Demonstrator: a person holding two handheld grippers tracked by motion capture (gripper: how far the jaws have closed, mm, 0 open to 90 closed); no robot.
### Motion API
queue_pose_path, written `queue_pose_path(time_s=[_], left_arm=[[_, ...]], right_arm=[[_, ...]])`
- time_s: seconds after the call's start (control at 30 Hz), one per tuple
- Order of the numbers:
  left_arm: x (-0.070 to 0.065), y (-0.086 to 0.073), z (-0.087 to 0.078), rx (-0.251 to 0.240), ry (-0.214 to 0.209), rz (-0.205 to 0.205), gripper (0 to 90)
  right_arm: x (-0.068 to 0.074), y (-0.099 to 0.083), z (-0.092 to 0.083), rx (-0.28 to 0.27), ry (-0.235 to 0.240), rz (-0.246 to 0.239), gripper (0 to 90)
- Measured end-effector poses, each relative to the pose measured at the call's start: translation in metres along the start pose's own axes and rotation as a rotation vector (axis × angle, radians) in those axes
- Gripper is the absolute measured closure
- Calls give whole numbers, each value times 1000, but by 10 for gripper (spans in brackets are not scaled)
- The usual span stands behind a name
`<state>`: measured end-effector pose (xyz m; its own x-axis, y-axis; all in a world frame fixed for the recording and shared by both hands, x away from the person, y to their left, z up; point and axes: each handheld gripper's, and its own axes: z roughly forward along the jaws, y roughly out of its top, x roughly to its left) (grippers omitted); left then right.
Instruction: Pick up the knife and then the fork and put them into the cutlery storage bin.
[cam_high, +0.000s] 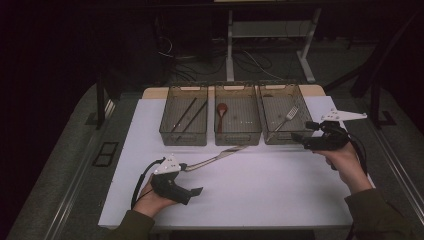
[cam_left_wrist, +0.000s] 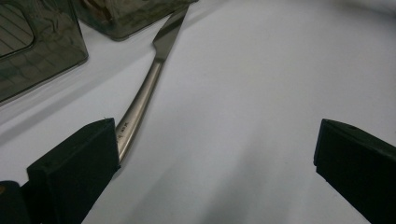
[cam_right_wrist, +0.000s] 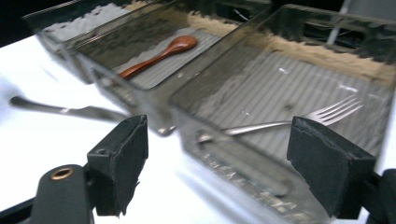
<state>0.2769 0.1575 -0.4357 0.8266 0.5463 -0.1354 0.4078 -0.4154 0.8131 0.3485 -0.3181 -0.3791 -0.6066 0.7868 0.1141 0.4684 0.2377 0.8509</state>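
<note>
A steel knife (cam_high: 217, 157) lies on the white table (cam_high: 260, 190) in front of three clear bins, its blade tip by the middle bin (cam_high: 238, 136). My left gripper (cam_high: 192, 179) rests at the knife's handle end, open wide. In the left gripper view the knife handle (cam_left_wrist: 140, 102) runs beside the left jaw, and nothing is pressed between the pads of that gripper (cam_left_wrist: 215, 158). My right gripper (cam_high: 301, 131) hovers at the near right corner of the right bin (cam_high: 283, 137), open and empty. The right gripper (cam_right_wrist: 215, 163) faces a fork (cam_right_wrist: 289, 119) lying in that bin.
The left bin (cam_high: 182, 137) holds two dark chopsticks (cam_high: 187, 115). A wooden spoon (cam_high: 221, 112) lies in the middle bin. The fork (cam_high: 287, 117) sits in the right bin. White table surface stretches between my two hands. Dark floor, cables and desk legs lie beyond the bins.
</note>
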Motion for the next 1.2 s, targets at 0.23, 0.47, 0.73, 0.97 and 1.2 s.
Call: queue_pose_path(time_s=[0.23,0.47,0.73,0.97,1.2], left_arm=[[0,1,1,-2,-1,4,0],[-1,3,2,-6,-13,14,0],[1,9,2,-18,-6,34,50],[7,18,4,-19,12,44,156],[21,30,13,-1,40,53,351]], right_arm=[[26,-22,2,16,14,-25,182],[47,-41,9,42,19,-51,166],[58,-67,0,22,49,-25,166],[62,-83,-6,16,60,-13,166],[63,-90,-12,22,62,-16,166]])
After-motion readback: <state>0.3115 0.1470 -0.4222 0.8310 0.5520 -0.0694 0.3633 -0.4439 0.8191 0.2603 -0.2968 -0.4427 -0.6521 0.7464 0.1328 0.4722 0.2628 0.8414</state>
